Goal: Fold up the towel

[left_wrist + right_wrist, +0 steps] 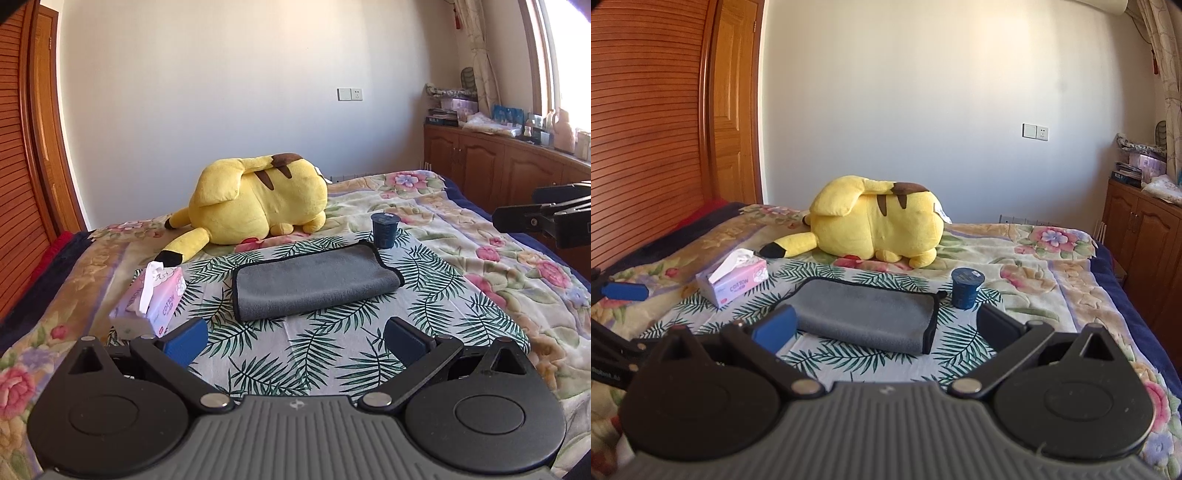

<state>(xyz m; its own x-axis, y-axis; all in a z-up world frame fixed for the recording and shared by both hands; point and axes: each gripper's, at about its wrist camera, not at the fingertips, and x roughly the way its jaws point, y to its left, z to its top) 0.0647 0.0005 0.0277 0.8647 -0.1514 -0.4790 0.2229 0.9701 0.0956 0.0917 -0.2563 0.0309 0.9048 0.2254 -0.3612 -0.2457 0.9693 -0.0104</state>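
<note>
- On the bed (443, 206), a grey towel (314, 286) with black edging is lying folded on a palm-leaf cloth (325, 350) that is covering the middle of the floral bedspread.
- Near the camera, the left gripper (295, 339) is hovering just short of the towel, its blue-padded fingers (186, 345) standing wide apart and holding nothing.
- From the other side, the right gripper (884, 328) is facing the same towel (871, 317), its fingers (774, 330) likewise spread apart and empty; the near left finger is overlapping the towel's near edge in view, though contact cannot be told.
- At the far right corner of the towel, a small dark blue cup (385, 229) with a foil lid is standing upright, just beside the fabric.
- To the left of the towel, a pink tissue box (153, 301) is sitting on the leaf cloth's edge, a white tissue sticking out of its top.
- Behind the towel, a large yellow plush toy (258, 199) is lying on the bedspread, its black-tipped tail pointing toward the tissue box.
- Along the right wall, wooden cabinets (517, 166) are carrying boxes and bottles beneath a bright window.
- At the left, a slatted wooden wardrobe (646, 129) is standing beside the bed.
- Part of the right gripper's black frame is showing at the right edge of the left wrist view.
</note>
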